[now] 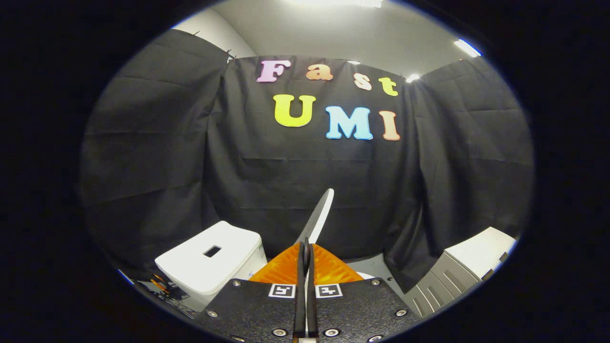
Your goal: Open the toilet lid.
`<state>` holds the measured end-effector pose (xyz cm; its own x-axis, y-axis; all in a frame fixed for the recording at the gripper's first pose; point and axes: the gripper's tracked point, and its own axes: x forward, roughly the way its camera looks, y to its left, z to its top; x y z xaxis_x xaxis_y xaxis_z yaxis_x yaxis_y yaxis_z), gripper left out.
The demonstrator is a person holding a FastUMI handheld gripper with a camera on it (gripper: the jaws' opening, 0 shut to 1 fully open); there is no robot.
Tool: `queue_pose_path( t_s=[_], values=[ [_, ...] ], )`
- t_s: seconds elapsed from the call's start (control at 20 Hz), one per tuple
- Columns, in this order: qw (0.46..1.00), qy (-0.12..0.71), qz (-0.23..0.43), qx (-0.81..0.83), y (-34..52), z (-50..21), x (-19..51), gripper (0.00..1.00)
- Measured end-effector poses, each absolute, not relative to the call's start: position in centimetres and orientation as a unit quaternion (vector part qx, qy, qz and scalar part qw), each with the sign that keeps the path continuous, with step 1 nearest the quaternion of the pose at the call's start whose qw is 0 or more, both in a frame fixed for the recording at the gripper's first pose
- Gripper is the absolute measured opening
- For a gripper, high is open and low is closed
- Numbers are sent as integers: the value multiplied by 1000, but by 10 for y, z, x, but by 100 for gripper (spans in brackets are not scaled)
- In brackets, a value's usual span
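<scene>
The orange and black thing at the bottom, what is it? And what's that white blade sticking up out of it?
That is a hand-held gripper, a tool with two fingers that a person carries. A camera rides on it and looks forward along the orange fingers, so you see what the tool sees. The fingers are closed together, pinching the edge of the white toilet lid, which stands lifted, seen edge-on. The white box with a dark slot beside it is the toilet tank. A grey and white cabinet stands on the other side, with black cloth behind.

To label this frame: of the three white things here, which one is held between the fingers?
The toilet lid, raised on edge, is clamped in the gripper. The tank and the cabinet stand apart at either side.
</scene>
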<state>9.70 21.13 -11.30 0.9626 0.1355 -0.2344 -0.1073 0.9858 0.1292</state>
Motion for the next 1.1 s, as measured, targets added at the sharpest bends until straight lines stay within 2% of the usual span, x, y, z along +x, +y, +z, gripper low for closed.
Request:
queue_pose_path(
  t_s=[1.1],
  values=[
    [980,116,159,37,370,-72,117,1]
  ],
)
